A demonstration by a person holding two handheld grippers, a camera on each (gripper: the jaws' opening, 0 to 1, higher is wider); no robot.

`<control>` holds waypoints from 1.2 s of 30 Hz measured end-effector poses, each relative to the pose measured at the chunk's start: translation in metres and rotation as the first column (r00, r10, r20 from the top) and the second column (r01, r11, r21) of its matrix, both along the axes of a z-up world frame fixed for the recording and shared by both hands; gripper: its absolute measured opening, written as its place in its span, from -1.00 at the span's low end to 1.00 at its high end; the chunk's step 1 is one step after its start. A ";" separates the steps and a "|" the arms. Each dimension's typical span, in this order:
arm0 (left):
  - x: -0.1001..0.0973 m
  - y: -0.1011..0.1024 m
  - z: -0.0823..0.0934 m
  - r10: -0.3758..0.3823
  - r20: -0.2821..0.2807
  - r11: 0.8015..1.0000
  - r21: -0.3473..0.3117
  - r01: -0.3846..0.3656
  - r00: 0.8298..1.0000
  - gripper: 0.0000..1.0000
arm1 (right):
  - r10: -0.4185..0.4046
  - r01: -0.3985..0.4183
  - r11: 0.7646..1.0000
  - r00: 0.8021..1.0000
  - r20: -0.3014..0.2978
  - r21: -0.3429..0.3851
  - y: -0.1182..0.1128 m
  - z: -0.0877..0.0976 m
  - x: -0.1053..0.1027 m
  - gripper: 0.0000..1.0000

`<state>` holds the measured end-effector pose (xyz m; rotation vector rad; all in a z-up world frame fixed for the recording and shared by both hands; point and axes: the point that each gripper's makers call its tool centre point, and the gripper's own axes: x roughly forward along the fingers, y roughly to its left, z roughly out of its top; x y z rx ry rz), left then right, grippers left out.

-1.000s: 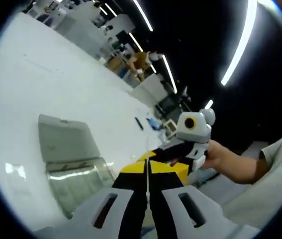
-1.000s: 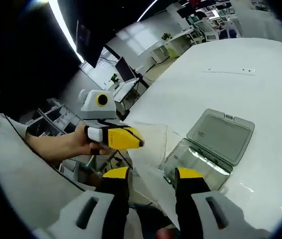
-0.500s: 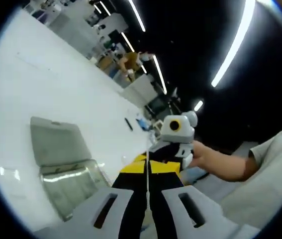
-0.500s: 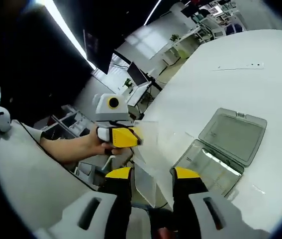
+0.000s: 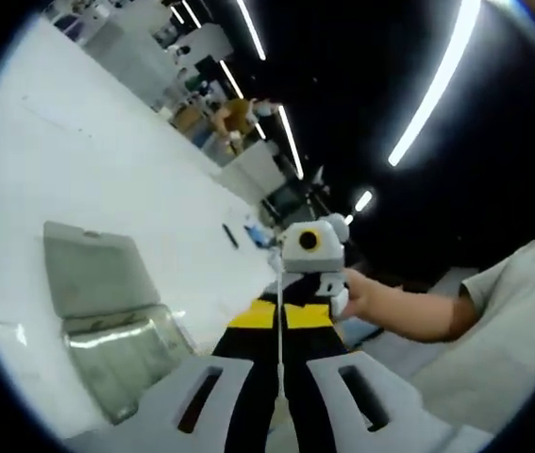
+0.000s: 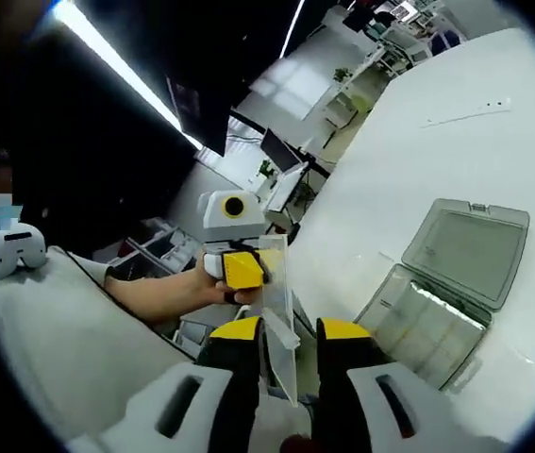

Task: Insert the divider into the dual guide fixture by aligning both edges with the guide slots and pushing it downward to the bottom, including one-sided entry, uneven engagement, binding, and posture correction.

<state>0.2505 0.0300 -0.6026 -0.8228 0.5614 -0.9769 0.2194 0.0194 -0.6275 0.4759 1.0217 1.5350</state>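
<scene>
Two grippers hold my clear divider (image 6: 276,311) in the air, well above the table (image 6: 456,160). My left gripper (image 5: 279,316) pinches its edge, so I see it there as a thin upright line. My right gripper (image 6: 286,332) has narrowed since a second ago and now nearly closes on the sheet. Its long axis runs away from me. Beyond, the open clear box (image 6: 451,283) with its lid back waits; insertion has not begun.

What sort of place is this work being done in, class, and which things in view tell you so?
Probably a large open-plan lab or workshop: long ceiling strip lights, rows of desks with monitors in the background, and a big white table holding a clear hinged-lid box.
</scene>
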 end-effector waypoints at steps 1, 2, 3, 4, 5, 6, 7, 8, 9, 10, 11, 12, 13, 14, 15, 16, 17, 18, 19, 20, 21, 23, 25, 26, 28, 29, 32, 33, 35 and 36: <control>0.000 0.000 0.000 0.001 0.001 1.000 -0.002 -0.001 1.000 -1.00 | 0.004 -0.004 1.000 1.000 -0.004 0.001 0.000 0.000 -0.001 -0.69; 0.000 0.001 0.000 0.002 0.000 1.000 -0.003 -0.002 1.000 -1.00 | 0.002 -0.001 1.000 1.000 -0.015 0.009 0.000 0.001 -0.002 -0.69; 0.001 0.002 0.000 0.003 0.000 1.000 -0.008 -0.003 1.000 -1.00 | -0.006 0.006 1.000 1.000 -0.026 0.018 0.000 0.002 -0.001 -0.72; 0.001 0.002 0.001 0.003 0.000 1.000 -0.010 -0.003 1.000 -1.00 | -0.007 0.008 1.000 0.999 -0.034 0.023 -0.001 0.001 -0.001 -0.77; 0.001 0.002 0.001 0.003 0.001 1.000 -0.013 -0.003 1.000 -1.00 | -0.010 0.011 1.000 0.999 -0.034 0.028 -0.001 0.001 -0.001 -0.78; 0.000 0.003 0.002 0.002 0.000 1.000 -0.015 -0.002 1.000 -1.00 | -0.018 0.020 0.999 0.999 -0.045 0.038 -0.001 0.002 0.000 -0.78; 0.000 0.003 0.002 0.002 0.000 1.000 -0.015 -0.002 1.000 -1.00 | -0.018 0.021 0.999 0.998 -0.056 0.045 -0.001 0.003 -0.001 -0.79; 0.000 0.003 0.002 0.001 -0.001 1.000 -0.018 -0.001 1.000 -1.00 | -0.014 0.017 0.998 0.998 -0.059 0.053 0.000 0.004 -0.002 -0.80; 0.000 0.003 0.002 0.001 0.000 1.000 -0.017 -0.001 1.000 -1.00 | -0.013 0.016 0.998 0.998 -0.061 0.053 0.000 0.004 -0.002 -0.79; -0.001 0.004 0.002 -0.001 0.001 1.000 -0.020 0.001 1.000 -1.00 | -0.012 0.015 0.998 0.998 -0.065 0.055 0.000 0.004 -0.002 -0.80; -0.001 0.004 0.002 -0.004 0.001 1.000 -0.022 0.004 1.000 -1.00 | -0.008 0.012 0.998 0.998 -0.069 0.061 0.000 0.005 -0.003 -0.80; -0.001 0.004 0.001 -0.006 0.001 1.000 -0.022 0.006 1.000 -1.00 | -0.005 0.009 0.998 0.997 -0.074 0.060 0.000 0.005 -0.004 -0.80; -0.001 0.004 0.001 -0.007 0.001 1.000 -0.023 0.007 1.000 -1.00 | -0.005 0.010 0.998 0.997 -0.076 0.065 0.001 0.006 -0.004 -0.80; -0.002 0.004 0.001 -0.008 0.000 1.000 -0.025 0.008 1.000 -1.00 | -0.003 0.008 0.998 0.997 -0.078 0.068 0.001 0.007 -0.004 -0.82; -0.002 0.004 0.002 -0.007 -0.001 1.000 -0.030 0.007 1.000 -1.00 | -0.005 0.010 0.998 0.997 -0.079 0.068 0.002 0.008 -0.004 -0.83; -0.002 0.004 0.001 -0.006 -0.001 1.000 -0.029 0.006 1.000 -1.00 | -0.007 0.013 0.998 0.997 -0.083 0.066 0.002 0.007 -0.003 -0.83; -0.002 0.004 0.001 -0.007 -0.001 0.999 -0.032 0.007 1.000 -1.00 | -0.010 0.016 0.997 0.996 -0.086 0.071 0.002 0.008 -0.003 -0.84; -0.003 0.004 0.002 -0.009 -0.001 0.999 -0.034 0.009 1.000 -1.00 | -0.008 0.015 0.997 0.996 -0.091 0.076 0.003 0.009 -0.003 -0.86; -0.003 0.004 0.002 -0.008 0.000 0.999 -0.036 0.008 1.000 -1.00 | -0.008 0.014 0.997 0.996 -0.088 0.073 0.003 0.008 -0.002 -0.86; -0.003 0.004 0.001 -0.009 0.000 0.999 -0.035 0.009 1.000 -1.00 | -0.005 0.011 0.998 0.996 -0.089 0.069 0.003 0.008 -0.003 -0.88; -0.003 0.004 0.001 -0.010 -0.001 0.999 -0.036 0.010 1.000 -1.00 | -0.005 0.011 0.998 0.996 -0.090 0.067 0.003 0.007 -0.003 -0.88; -0.003 0.004 0.001 -0.009 -0.002 0.999 -0.038 0.009 1.000 -1.00 | -0.003 0.009 0.998 0.996 -0.092 0.068 0.004 0.007 -0.004 -0.89; -0.003 0.005 0.001 -0.008 -0.002 0.999 -0.043 0.008 1.000 -1.00 | -0.002 0.009 0.998 0.995 -0.097 0.069 0.004 0.007 -0.004 -0.89; -0.004 0.005 0.001 -0.008 -0.001 0.999 -0.043 0.008 1.000 -1.00 | -0.003 0.010 0.997 0.995 -0.098 0.072 0.004 0.007 -0.004 -0.89; -0.003 0.006 0.001 -0.006 -0.001 0.999 -0.049 0.006 1.000 -1.00 | -0.004 0.013 0.997 0.994 -0.105 0.078 0.006 0.009 -0.004 -0.88; -0.003 0.006 0.001 -0.005 -0.002 0.999 -0.051 0.005 1.000 -1.00 | -0.005 0.013 0.997 0.994 -0.108 0.078 0.007 0.009 -0.004 -0.88; -0.005 0.005 0.002 -0.009 -0.002 0.998 -0.056 0.009 1.000 -1.00 | 0.003 0.006 0.996 0.994 -0.109 0.086 0.011 0.011 -0.007 -0.85; -0.005 0.006 0.002 -0.010 -0.002 0.998 -0.058 0.010 1.000 -1.00 | 0.007 0.002 0.996 0.994 -0.112 0.087 0.012 0.012 -0.008 -0.87; -0.005 0.007 0.002 -0.010 -0.001 0.998 -0.060 0.010 1.000 -1.00 | 0.010 -0.002 0.997 0.995 -0.101 0.082 0.013 0.010 -0.007 -0.88; -0.005 0.007 0.002 -0.009 0.000 0.998 -0.059 0.009 1.000 -1.00 | 0.007 0.001 0.997 0.994 -0.106 0.079 0.013 0.009 -0.007 -0.89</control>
